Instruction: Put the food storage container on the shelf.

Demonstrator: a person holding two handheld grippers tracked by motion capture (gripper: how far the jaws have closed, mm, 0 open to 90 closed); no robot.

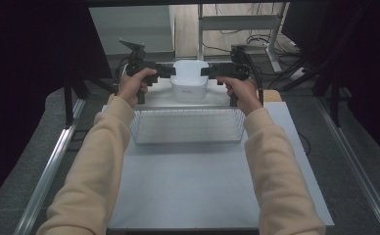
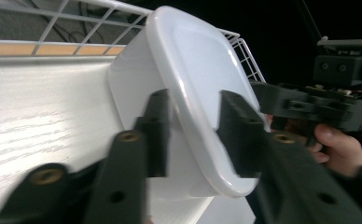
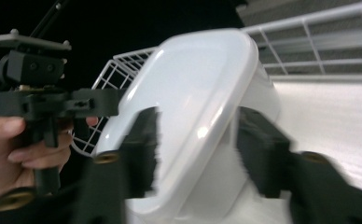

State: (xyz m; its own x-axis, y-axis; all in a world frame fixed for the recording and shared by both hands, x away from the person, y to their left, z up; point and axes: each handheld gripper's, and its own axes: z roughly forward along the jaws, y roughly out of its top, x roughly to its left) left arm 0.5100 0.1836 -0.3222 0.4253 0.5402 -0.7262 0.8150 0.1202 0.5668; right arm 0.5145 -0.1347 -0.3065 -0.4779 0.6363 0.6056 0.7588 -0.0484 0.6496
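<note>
One white table (image 1: 202, 186), one white wire basket (image 1: 188, 126) sitting nearer the person than both grippers. One white lidded plastic container (image 1: 190, 78) held between the two, beyond the basket (high view can't tell lifted or resting). The gripper views add the contact: left black hand-held gripper (image 2: 191, 135) has jaws straddling the container's lid rim, pinching it; right black hand-held gripper (image 3: 195, 149) pinches the opposite rim likewise. Two cream-sleeved arms extended forward, left hand (image 1: 131, 85) and right hand (image 1: 242, 90) wrapped round the handles, grippers pointing inward at each other.
</note>
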